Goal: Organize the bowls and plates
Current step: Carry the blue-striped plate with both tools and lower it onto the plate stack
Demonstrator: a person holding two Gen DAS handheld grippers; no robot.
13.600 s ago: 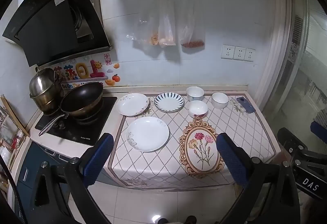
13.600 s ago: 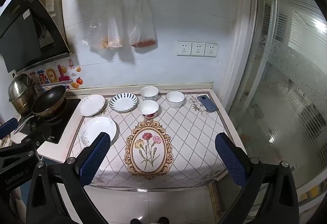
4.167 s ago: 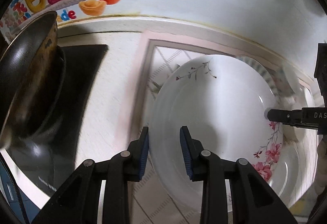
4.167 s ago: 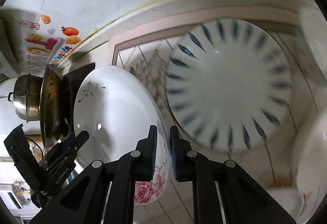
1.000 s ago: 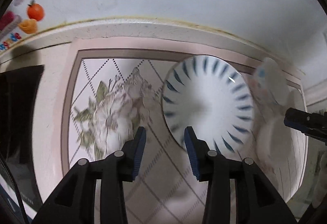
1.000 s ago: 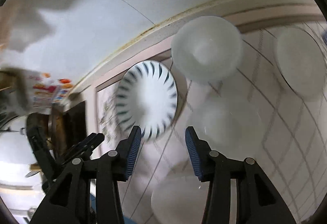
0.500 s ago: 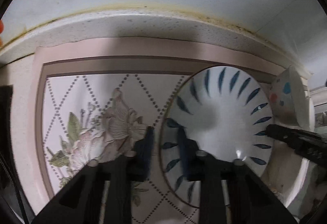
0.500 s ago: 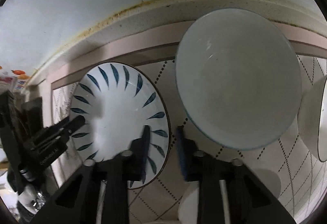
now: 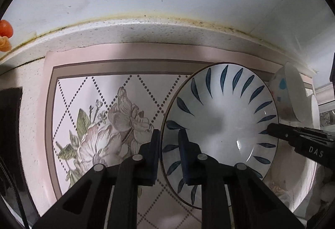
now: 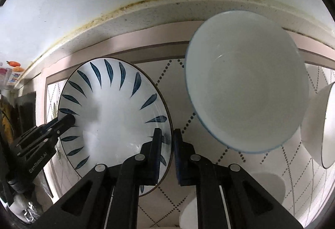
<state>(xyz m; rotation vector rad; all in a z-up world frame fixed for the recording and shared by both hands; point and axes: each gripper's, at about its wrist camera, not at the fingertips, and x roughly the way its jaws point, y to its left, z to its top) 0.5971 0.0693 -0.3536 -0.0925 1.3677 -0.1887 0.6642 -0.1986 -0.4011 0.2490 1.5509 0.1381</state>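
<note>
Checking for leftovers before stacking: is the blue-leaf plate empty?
Empty: the blue-leaf plate shows bare white glaze with nothing on it; only the gripper fingers clamp its rim.

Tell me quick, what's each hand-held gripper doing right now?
Left hand-held gripper: closed on the blue-leaf plate rim.
Right hand-held gripper: closed on its opposite rim.

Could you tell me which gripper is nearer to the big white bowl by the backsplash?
Right. The right gripper clamps the blue-leaf plate's rim beside the white bowl; the left gripper grips the opposite rim.
</note>
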